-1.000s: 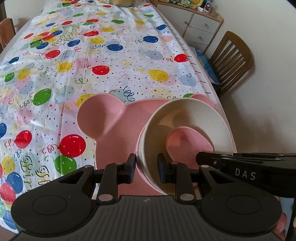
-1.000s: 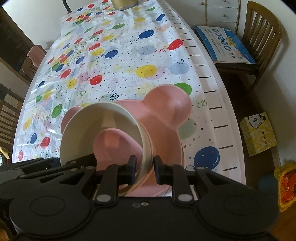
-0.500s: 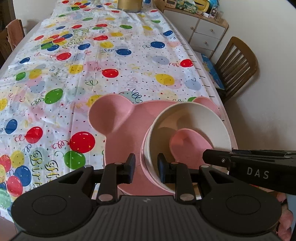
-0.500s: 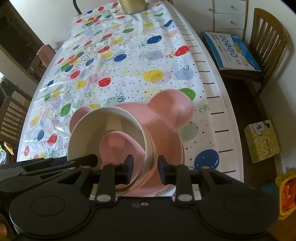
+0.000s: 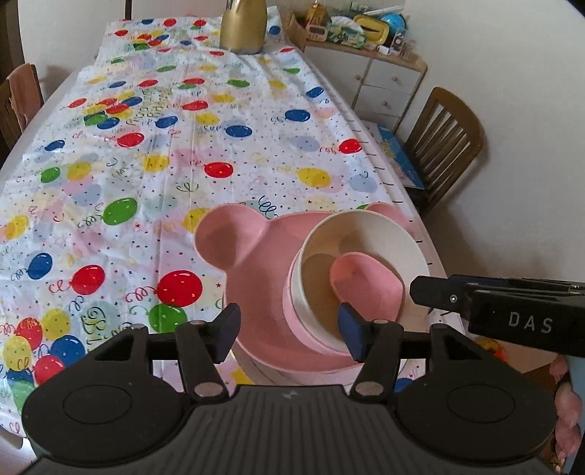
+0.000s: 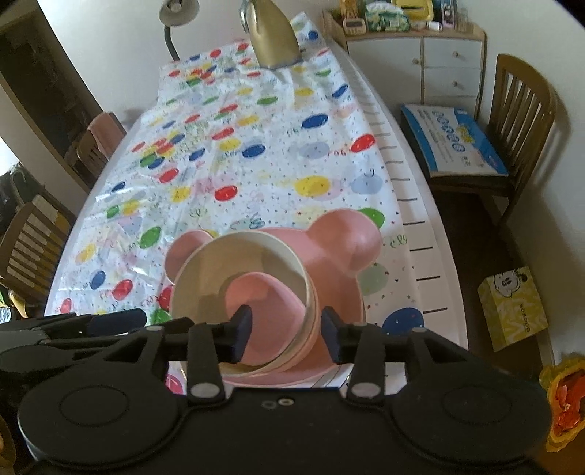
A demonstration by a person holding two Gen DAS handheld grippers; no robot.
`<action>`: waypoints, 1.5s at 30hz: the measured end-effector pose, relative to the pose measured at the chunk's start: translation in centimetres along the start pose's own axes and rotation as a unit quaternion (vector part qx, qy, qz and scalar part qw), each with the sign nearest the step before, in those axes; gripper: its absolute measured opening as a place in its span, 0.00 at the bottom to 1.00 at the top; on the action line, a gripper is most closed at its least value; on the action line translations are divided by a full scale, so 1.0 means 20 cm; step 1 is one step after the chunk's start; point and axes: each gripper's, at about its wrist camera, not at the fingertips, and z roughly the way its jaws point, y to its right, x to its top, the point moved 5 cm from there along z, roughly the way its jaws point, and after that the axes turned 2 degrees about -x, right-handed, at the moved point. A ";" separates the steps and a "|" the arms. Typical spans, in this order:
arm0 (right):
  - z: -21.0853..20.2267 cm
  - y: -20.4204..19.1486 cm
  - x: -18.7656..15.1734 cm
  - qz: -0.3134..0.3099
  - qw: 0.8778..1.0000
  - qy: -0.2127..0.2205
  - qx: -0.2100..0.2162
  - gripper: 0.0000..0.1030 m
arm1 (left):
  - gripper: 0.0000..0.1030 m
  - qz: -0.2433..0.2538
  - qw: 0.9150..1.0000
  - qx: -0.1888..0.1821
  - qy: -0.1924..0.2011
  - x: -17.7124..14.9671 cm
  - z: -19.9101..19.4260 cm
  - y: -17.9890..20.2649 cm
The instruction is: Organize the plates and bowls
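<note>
A pink bear-shaped plate (image 5: 252,270) (image 6: 340,255) lies on the balloon-print tablecloth near the table's right edge. On it stands a cream bowl (image 5: 369,230) (image 6: 219,263) nested in a pink bowl (image 5: 292,310), with a small pink dish (image 5: 365,281) (image 6: 263,296) leaning inside. My left gripper (image 5: 290,329) straddles the near-left rim of the bowls. Its jaws are opening and the pads are off the wall. My right gripper (image 6: 287,329) straddles the near-right rim the same way, jaws opening, pads not pressing.
A gold-coloured object (image 5: 243,29) stands at the far end of the table. A wooden chair (image 5: 442,146) holding a blue box (image 6: 453,142) and a white drawer unit (image 5: 384,80) stand to the right. A yellow box (image 6: 512,310) sits on the floor.
Both grippers were shut on the bowls' rim; their jaws have since spread off it. Both have pulled back and up, and the bowls stay on the bear plate.
</note>
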 end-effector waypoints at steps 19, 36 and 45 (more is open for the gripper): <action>-0.38 -0.22 -0.14 -0.052 0.989 0.132 0.042 0.87 | 0.76 0.046 0.995 -0.030 0.085 -0.13 -0.38 -0.06; -0.56 -0.29 -0.30 -0.050 0.979 0.192 0.047 1.00 | 1.00 0.049 0.991 -0.041 0.119 -0.30 -0.59 -0.13; -0.62 -0.30 -0.41 -0.041 0.974 0.219 0.036 1.00 | 1.00 0.052 0.990 -0.032 0.127 -0.42 -0.69 -0.16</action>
